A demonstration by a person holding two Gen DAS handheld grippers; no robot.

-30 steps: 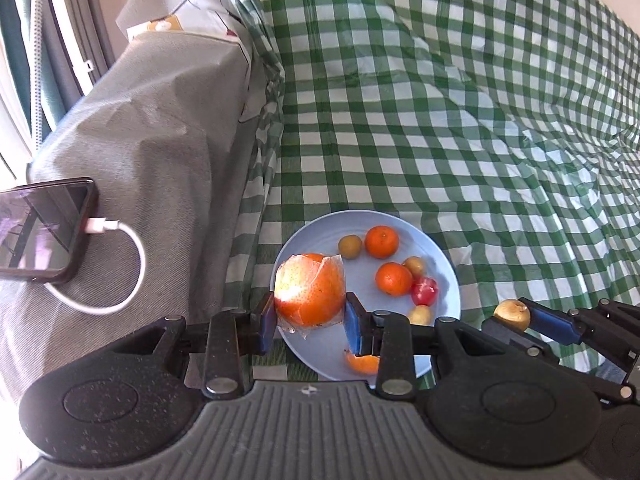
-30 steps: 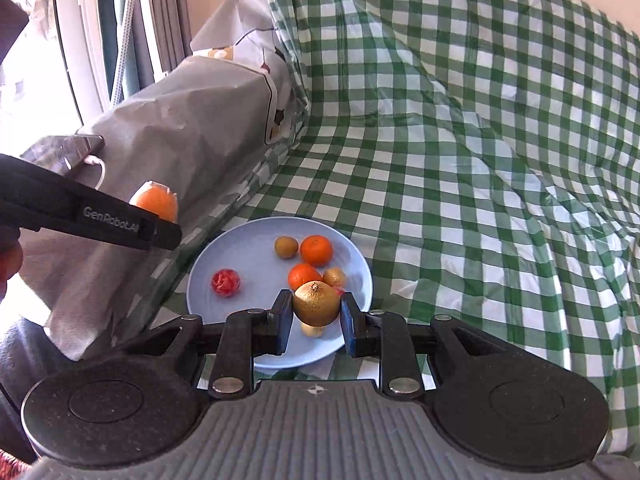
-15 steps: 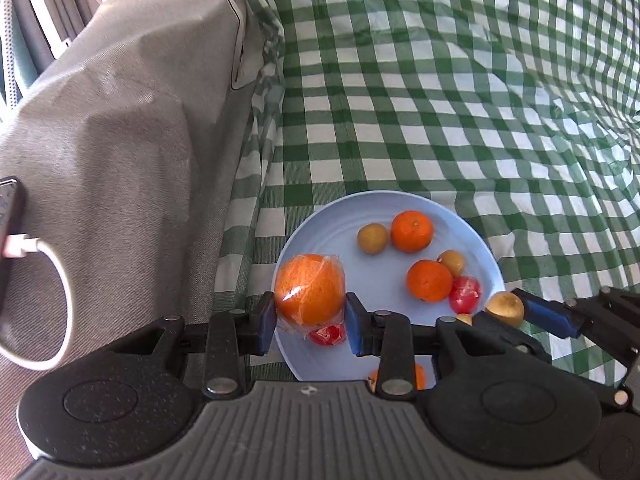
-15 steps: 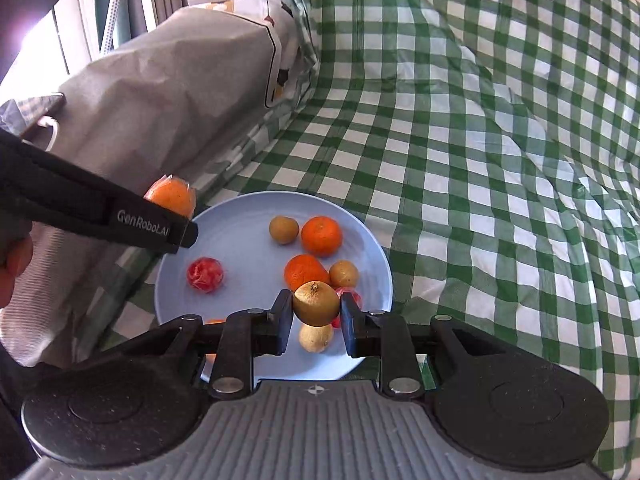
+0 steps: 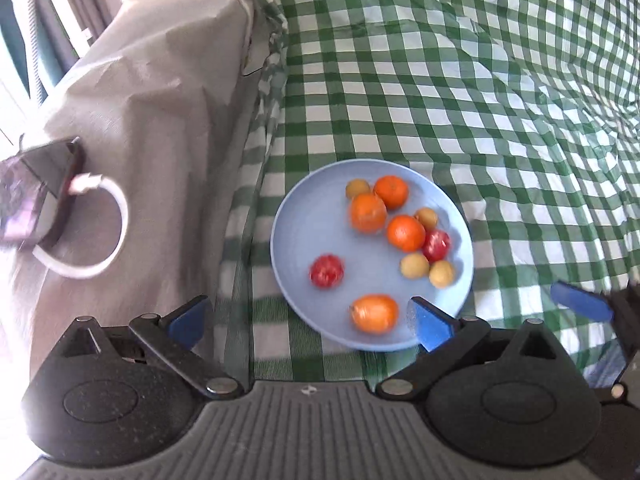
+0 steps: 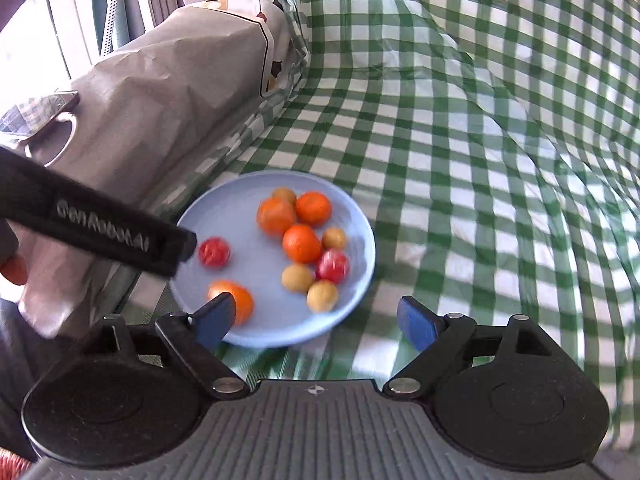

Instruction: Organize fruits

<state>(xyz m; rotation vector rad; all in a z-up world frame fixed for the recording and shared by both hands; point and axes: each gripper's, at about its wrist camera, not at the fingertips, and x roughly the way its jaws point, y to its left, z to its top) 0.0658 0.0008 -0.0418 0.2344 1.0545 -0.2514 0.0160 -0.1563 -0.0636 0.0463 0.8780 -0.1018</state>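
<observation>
- Your left gripper (image 5: pixel 308 322) and right gripper (image 6: pixel 316 320) are opening, nothing between their jaws.
- The plate (image 5: pixel 296 216) of fruit lies just ahead of both; the blurred orange (image 5: pixel 374 313) seems nearest your left.

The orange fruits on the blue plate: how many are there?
4. Three cluster at the plate's far side; one lies alone at the near rim. None seems hidden.

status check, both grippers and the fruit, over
Left hand-held gripper and right hand-held gripper opening, nothing between jaws. Fruits on round blue plate. Nothing in the way.
</observation>
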